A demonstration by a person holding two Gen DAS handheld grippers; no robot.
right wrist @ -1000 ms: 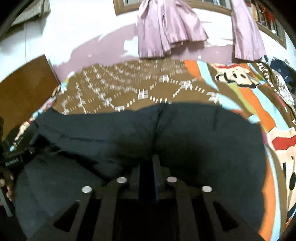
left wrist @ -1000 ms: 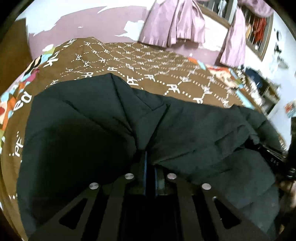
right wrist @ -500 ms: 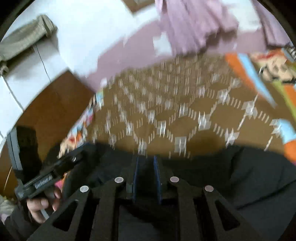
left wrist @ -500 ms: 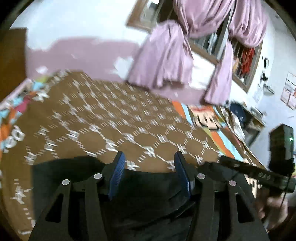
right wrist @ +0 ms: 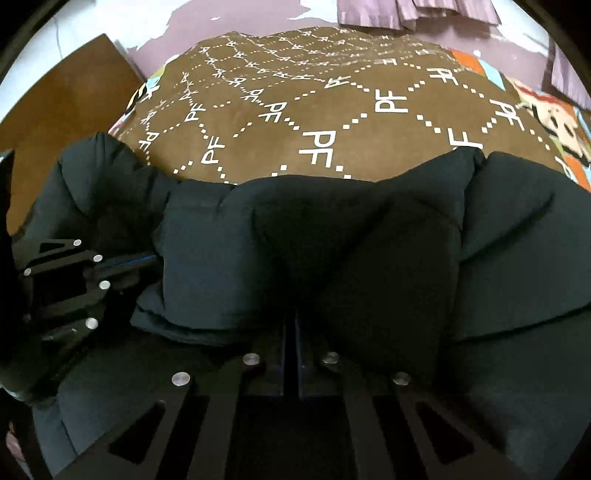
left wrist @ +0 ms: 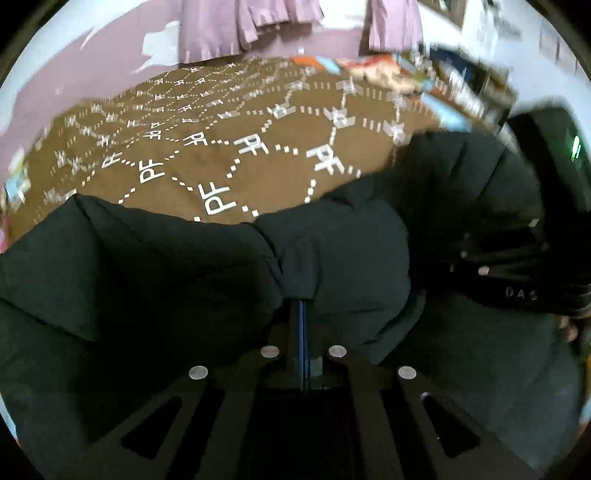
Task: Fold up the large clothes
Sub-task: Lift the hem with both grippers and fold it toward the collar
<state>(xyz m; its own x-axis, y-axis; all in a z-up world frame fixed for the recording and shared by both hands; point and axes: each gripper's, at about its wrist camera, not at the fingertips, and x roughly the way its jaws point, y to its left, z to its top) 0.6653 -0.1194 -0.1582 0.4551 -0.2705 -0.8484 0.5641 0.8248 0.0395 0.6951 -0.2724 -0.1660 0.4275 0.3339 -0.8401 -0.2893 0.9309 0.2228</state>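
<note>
A black puffy jacket [left wrist: 166, 277] lies bunched along the near side of a brown bedspread [left wrist: 258, 158] printed with white "PF" marks. My left gripper [left wrist: 303, 310] points down at it, its jaws closing tight on a puckered fold that sits between them. My right gripper [right wrist: 295, 317] is likewise closing on a fold of the jacket [right wrist: 332, 240], further right along the same edge. Each wrist view shows the other tool: the right gripper [left wrist: 469, 258] at the far right, the left gripper [right wrist: 147, 258] at the far left, both buried in the fabric.
The brown bedspread [right wrist: 314, 110] stretches away beyond the jacket. A colourful cartoon blanket [right wrist: 546, 118] lies at the right. A wooden board [right wrist: 55, 110] stands at the left, purple curtains [left wrist: 251, 22] hang on the far wall, and a cluttered shelf [left wrist: 469, 85] is at the right.
My left gripper opened and rose over the bedspread, then came down and shut on a new fold of the jacket. My right gripper stayed shut on the jacket and dropped lower.
</note>
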